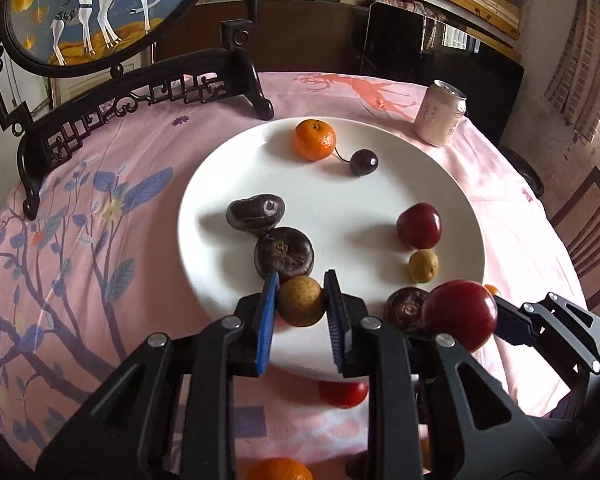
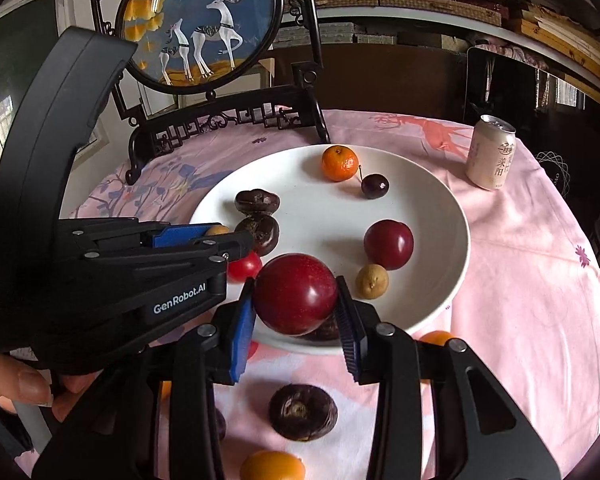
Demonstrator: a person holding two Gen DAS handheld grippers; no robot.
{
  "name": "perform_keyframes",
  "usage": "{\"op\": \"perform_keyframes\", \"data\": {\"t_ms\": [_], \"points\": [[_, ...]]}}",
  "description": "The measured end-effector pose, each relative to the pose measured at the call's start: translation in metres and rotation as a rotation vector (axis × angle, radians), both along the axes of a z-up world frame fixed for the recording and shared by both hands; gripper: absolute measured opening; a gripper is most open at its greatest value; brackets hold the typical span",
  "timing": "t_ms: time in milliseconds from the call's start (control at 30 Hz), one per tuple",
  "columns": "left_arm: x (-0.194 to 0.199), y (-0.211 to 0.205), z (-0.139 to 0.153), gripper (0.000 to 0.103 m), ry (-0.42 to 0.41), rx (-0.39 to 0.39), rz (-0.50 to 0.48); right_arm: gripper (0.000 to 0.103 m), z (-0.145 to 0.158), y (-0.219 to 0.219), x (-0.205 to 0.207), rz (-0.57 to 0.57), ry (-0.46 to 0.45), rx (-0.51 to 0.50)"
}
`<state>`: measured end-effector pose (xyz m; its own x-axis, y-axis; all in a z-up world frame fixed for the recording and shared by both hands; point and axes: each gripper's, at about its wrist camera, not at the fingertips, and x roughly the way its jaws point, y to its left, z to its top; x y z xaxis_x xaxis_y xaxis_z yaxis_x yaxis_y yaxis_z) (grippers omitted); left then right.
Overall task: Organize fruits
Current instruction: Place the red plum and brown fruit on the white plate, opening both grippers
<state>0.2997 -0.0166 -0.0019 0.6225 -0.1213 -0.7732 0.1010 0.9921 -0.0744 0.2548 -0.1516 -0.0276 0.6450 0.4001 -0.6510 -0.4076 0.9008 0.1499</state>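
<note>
In the left wrist view my left gripper [image 1: 302, 280] is shut on a small tan longan [image 1: 300, 301], held over the near rim of the white plate [image 1: 340, 184]. My right gripper [image 2: 295, 282] is shut on a large dark red plum [image 2: 296, 294] above the plate's [image 2: 440, 280] near edge. On the plate lie a mandarin [image 1: 315, 139], a dark cherry [image 1: 364, 162], two dark water chestnuts [image 1: 256, 210], a second red plum [image 1: 419, 225] and another longan [image 1: 423, 266]. The left gripper [image 2: 224, 234] shows at the left of the right wrist view.
Loose fruit lies on the pink tablecloth near me: a water chestnut [image 2: 303, 412], an orange one [image 2: 272, 466] and a red one [image 2: 244, 266]. A drink can [image 2: 491, 152] stands at the back right. A framed deer screen [image 2: 204, 20] on a black stand rises behind the plate.
</note>
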Motion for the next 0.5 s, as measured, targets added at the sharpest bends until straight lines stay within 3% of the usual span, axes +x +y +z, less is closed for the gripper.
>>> {"op": "perform_keyframes", "data": {"t_ms": [67,133,167,200,500], "points": [[0.007,0.002,-0.001,0.041,-0.007,0.001,0.030,0.054,-0.002,-0.002,0.004,-0.038,-0.042,-0.014],[0.009,0.005,0.002,0.058,-0.017,-0.012,0.052,0.056,0.000,-0.012,0.001,-0.074,-0.076,0.008],[0.008,0.008,0.004,0.075,-0.030,-0.028,0.066,0.056,0.001,-0.017,0.000,-0.064,-0.073,0.032],[0.006,0.012,0.008,0.083,-0.050,-0.044,0.080,0.056,0.003,-0.020,-0.002,-0.048,-0.063,0.045],[-0.045,0.025,0.020,0.086,-0.067,-0.026,0.103,0.056,0.014,-0.049,-0.047,-0.084,-0.048,0.090]]}}
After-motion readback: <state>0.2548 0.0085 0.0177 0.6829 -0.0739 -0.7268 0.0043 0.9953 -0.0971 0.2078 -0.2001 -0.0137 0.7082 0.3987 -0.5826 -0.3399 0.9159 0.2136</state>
